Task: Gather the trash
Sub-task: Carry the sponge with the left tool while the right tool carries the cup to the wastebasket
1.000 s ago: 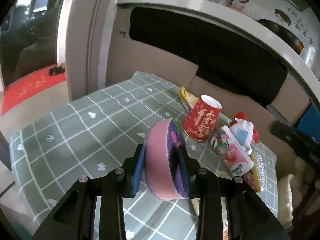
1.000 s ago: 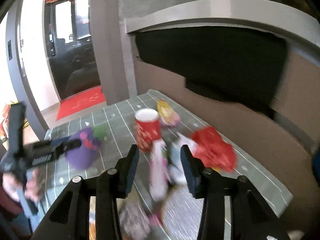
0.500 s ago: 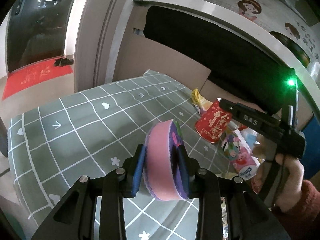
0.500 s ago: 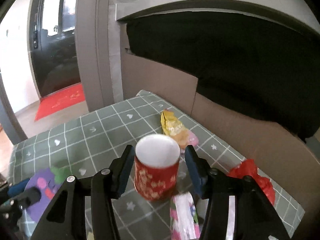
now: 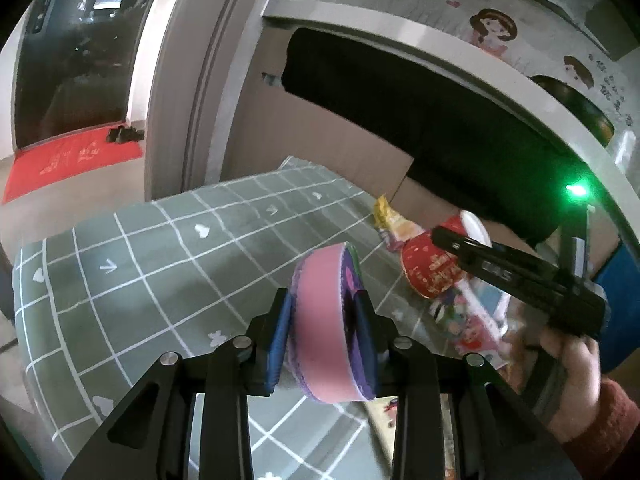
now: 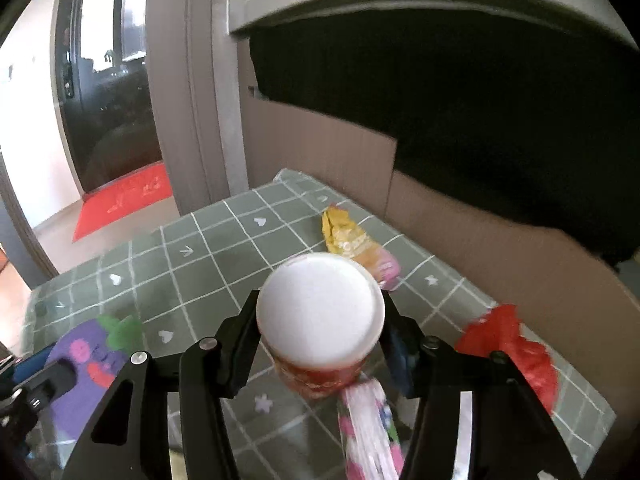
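Left gripper [image 5: 325, 334]: fingers pressed against both faces of a pink-and-purple foam piece [image 5: 320, 332], held on edge above the green checked tablecloth [image 5: 160, 264]. From the right wrist view the same piece shows a purple face with a green leaf shape and pink marks [image 6: 86, 364].

Right gripper [image 6: 320, 334]: fingers set either side of a red paper cup [image 6: 320, 320], white interior facing the camera, the cup standing upright on the cloth. Whether the pads touch the cup wall cannot be told; the rim hides the contact.

Around the cup: a yellow snack wrapper [image 6: 348, 240] lies just behind it, a pink printed wrapper [image 6: 368, 420] in front, touching its base. A crumpled red plastic bag [image 6: 516, 348] sits to the right, near the cardboard sheet [image 6: 480, 240] along the table's far edge.

Beyond: red doormat [image 6: 124, 200] at the doorway.
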A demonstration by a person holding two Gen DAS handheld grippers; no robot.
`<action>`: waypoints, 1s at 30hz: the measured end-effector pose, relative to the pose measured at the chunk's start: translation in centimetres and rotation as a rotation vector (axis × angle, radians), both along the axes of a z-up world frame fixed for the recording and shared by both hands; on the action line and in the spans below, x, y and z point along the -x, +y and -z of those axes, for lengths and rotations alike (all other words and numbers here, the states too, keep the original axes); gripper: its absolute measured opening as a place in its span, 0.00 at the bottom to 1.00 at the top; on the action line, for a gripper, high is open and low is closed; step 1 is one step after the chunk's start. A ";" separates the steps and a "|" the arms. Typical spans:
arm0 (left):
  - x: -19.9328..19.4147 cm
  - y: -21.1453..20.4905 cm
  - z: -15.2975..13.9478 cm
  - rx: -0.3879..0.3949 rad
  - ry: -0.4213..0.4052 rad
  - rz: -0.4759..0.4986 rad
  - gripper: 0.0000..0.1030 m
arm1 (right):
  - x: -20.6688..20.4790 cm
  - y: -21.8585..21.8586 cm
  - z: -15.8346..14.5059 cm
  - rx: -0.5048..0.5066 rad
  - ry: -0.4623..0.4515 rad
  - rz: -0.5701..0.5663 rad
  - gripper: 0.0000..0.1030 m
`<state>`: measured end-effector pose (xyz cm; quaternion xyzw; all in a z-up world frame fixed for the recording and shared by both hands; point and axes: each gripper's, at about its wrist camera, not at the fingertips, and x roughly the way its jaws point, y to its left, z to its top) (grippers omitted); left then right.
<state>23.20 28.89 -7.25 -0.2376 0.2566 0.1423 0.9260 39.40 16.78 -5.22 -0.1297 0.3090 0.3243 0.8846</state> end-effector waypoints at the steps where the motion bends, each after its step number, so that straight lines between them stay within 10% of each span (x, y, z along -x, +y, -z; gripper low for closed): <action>1: -0.1 -0.4 -0.5 -0.004 -0.011 0.003 0.31 | 0.5 -0.8 -0.7 -0.012 -0.004 -0.001 0.50; 30: 0.1 -20.8 -12.4 -0.214 -0.216 0.333 0.31 | 14.8 -28.0 -11.5 -0.202 -0.204 0.298 0.50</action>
